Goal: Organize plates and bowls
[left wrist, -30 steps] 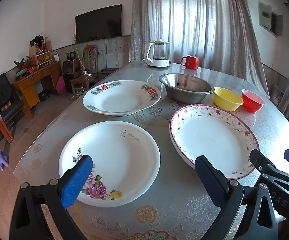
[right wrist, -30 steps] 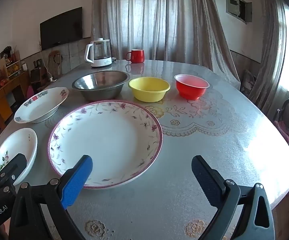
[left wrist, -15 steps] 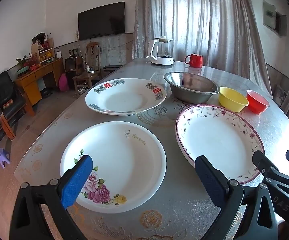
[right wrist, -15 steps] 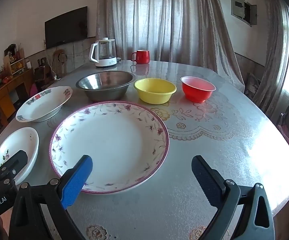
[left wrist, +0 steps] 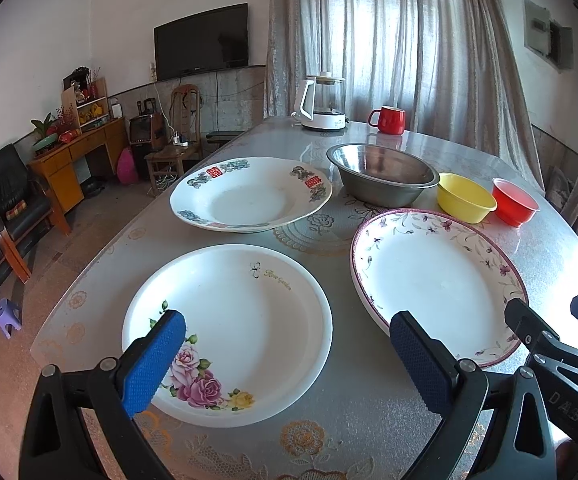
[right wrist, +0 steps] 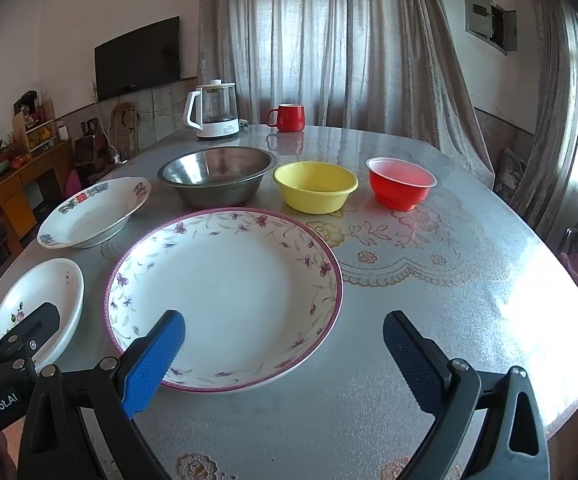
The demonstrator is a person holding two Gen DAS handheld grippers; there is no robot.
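Three plates lie on the table: a white rose plate [left wrist: 241, 320] nearest on the left, a purple-rimmed floral plate [left wrist: 437, 280] [right wrist: 225, 292] to its right, and a deep plate with red and blue marks [left wrist: 249, 196] [right wrist: 93, 212] behind. Farther back stand a steel bowl [left wrist: 383, 174] [right wrist: 217, 176], a yellow bowl [left wrist: 467, 198] [right wrist: 315, 186] and a red bowl [left wrist: 515, 202] [right wrist: 401, 188]. My left gripper [left wrist: 289, 364] hovers open over the rose plate's near edge. My right gripper [right wrist: 285, 360] is open at the purple-rimmed plate's near right edge. Neither holds anything.
A white kettle [right wrist: 213, 114] and a red mug [right wrist: 287, 117] stand at the table's far end before the curtains. The glass-topped table [right wrist: 449, 280] has bare room on the right. Chairs and a wooden cabinet [left wrist: 77, 160] stand left of the table.
Both grippers have moved slightly forward and up over the table; the plates sit a little lower in view. Both stayed open and nothing on the table moved.
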